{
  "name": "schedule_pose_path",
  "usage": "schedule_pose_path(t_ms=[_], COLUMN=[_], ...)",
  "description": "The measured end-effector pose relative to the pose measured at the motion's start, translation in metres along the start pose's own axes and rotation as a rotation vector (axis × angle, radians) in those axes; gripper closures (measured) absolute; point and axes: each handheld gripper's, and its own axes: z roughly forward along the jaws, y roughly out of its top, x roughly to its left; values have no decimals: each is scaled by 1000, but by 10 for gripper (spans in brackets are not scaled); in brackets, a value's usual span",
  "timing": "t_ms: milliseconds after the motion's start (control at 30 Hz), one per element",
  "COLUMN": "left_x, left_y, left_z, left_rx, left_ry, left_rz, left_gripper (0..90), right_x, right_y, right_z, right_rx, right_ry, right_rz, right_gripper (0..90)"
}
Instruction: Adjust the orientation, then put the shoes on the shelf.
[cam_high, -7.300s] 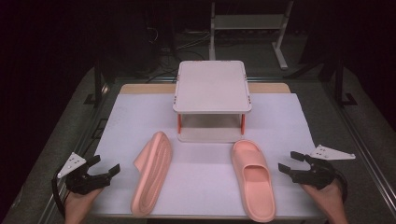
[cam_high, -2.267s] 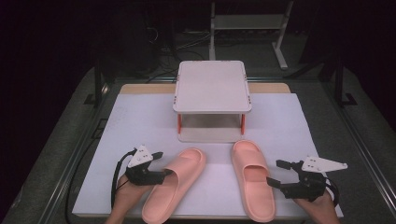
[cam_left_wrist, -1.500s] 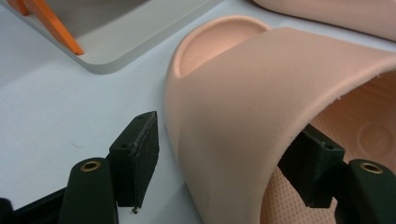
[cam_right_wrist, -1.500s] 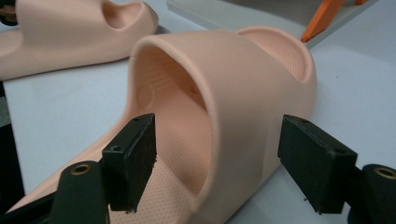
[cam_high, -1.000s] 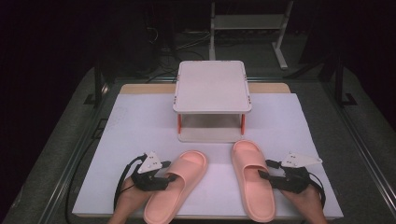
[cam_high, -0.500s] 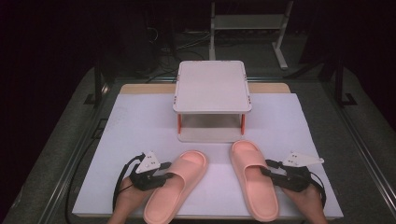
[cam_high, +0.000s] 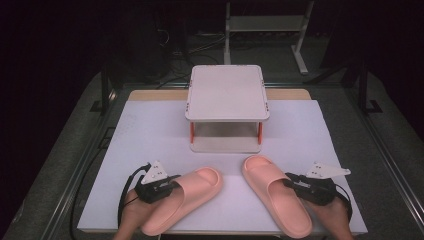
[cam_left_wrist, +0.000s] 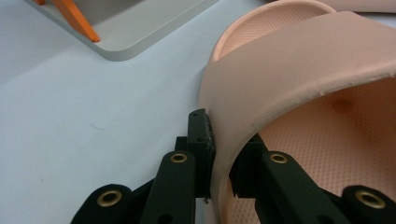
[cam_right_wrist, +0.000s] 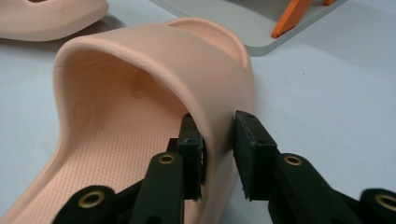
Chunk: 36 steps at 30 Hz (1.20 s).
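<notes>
Below, each tool grips one pink slipper on the counter. Left tool (cam_left_wrist: 212, 158): jaws, just closing, clamp the strap wall of the left slipper (cam_high: 182, 200), which lies directly ahead. Right tool (cam_right_wrist: 218, 154): jaws have likewise been closing and pinch the right slipper (cam_high: 276, 192) at its strap edge. Gripping the strap probably allows lifting toward the small shelf (cam_high: 227, 92) beyond.

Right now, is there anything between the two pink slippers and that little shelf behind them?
Nothing visible. The white sheet lies bare between the left slipper, the right slipper and the shelf. Each hand-held gripper, left and right, already clamps its slipper's strap.
</notes>
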Motion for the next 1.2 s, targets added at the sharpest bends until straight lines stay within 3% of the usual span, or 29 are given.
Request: schedule_pose_path(t_ms=[200, 500, 833, 1200], left_x=[2, 15, 19, 17], left_y=[1, -2, 2, 11], left_z=[-4, -20, -32, -45], left_rx=[-15, -62, -91, -110], left_ry=[3, 30, 52, 63], left_rz=[-16, -90, -99, -87], left_gripper=[817, 821, 821, 821], right_x=[-3, -5, -3, 5], right_y=[-2, -3, -1, 15], right_z=[-4, -8, -17, -29], right_rx=[-3, -1, -27, -79], right_ry=[1, 4, 2, 47], right_rz=[13, 32, 36, 26], right_gripper=[778, 829, 834, 834])
